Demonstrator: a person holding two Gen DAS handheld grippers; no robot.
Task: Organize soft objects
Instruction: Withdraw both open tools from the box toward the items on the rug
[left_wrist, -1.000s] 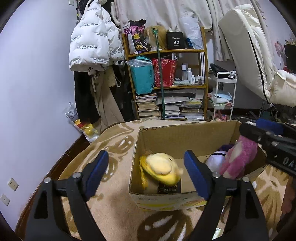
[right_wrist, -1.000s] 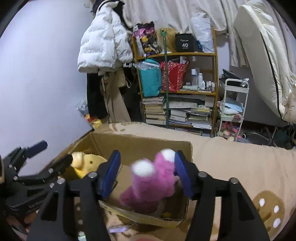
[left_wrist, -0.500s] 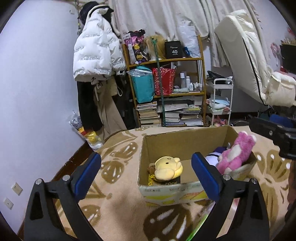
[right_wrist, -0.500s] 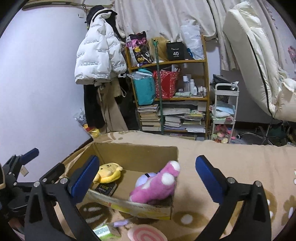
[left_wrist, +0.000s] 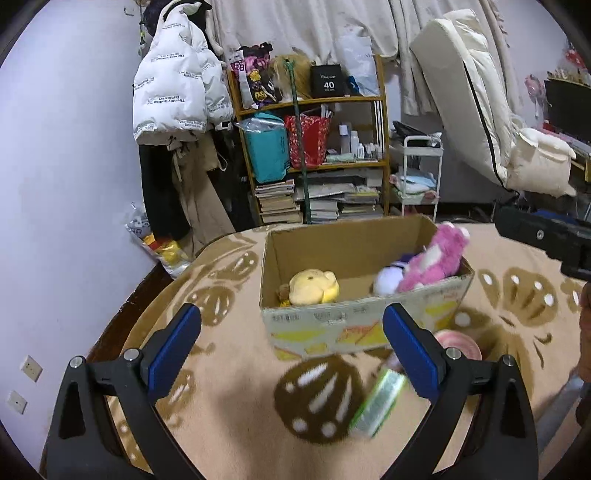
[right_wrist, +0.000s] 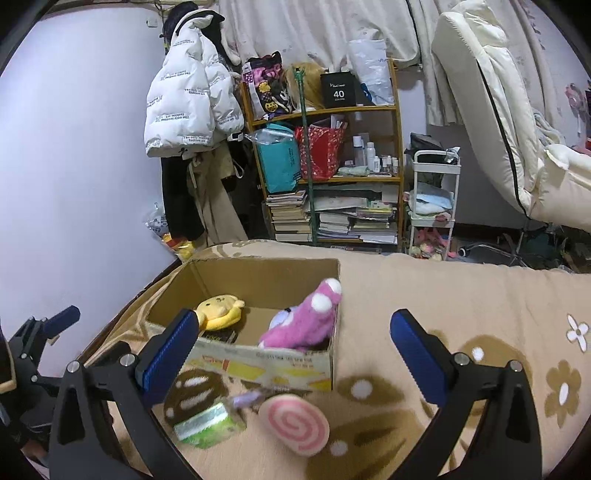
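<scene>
An open cardboard box (left_wrist: 354, 325) (right_wrist: 273, 360) stands on the beige patterned blanket. Inside lie a yellow plush (left_wrist: 314, 286) (right_wrist: 219, 310), a pink plush (left_wrist: 436, 258) (right_wrist: 303, 325) leaning on the box's right wall, and a white-purple plush (left_wrist: 388, 280). In front of the box lie a pink-white swirl cushion (right_wrist: 293, 424) (left_wrist: 461, 343) and a green packet (right_wrist: 208, 424) (left_wrist: 378, 402). My left gripper (left_wrist: 291, 354) is open and empty, held back from the box. My right gripper (right_wrist: 291, 358) is open and empty, also back from the box.
A wooden shelf (left_wrist: 314, 155) with books and bags stands behind, a white jacket (left_wrist: 173, 92) hangs at the left, a white cart (left_wrist: 421, 173) and an upright mattress (left_wrist: 472, 110) at the right. The blanket's edge (left_wrist: 147, 295) falls off at the left.
Both grippers opened and pulled back from the box. The pink plush was let go and rests in the box; the yellow plush also lies there. The swirl cushion and green packet came into view.
</scene>
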